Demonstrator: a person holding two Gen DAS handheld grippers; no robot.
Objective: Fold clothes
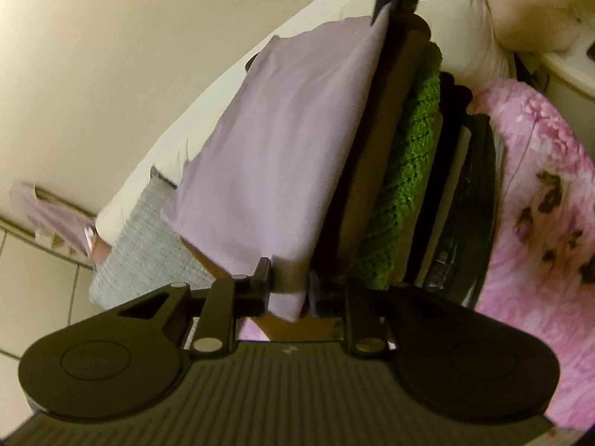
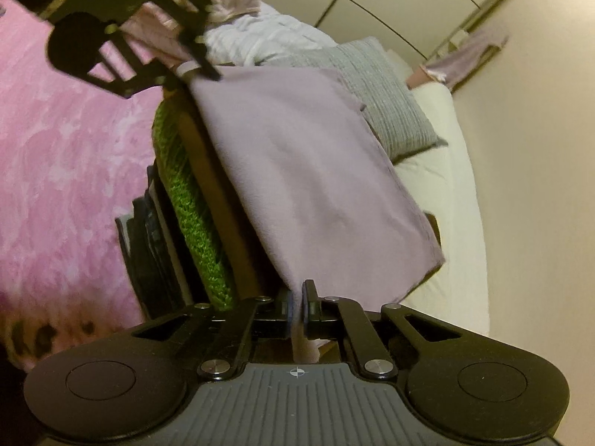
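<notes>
Both tongs, the left gripper (image 1: 288, 290) and right gripper (image 2: 296, 306), pinch corners of the lilac cloth (image 1: 275, 141) stretched over the clothes stack (image 1: 405, 193), bare mattress (image 2: 446, 200) beside.

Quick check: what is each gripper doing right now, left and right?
Left gripper: closed on a corner of the folded lilac cloth.
Right gripper: shut on the opposite corner of the same cloth.

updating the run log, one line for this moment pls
step: fold | left gripper: shut on lilac cloth | right gripper: shut on lilac cloth | cloth: over clothes stack
</notes>
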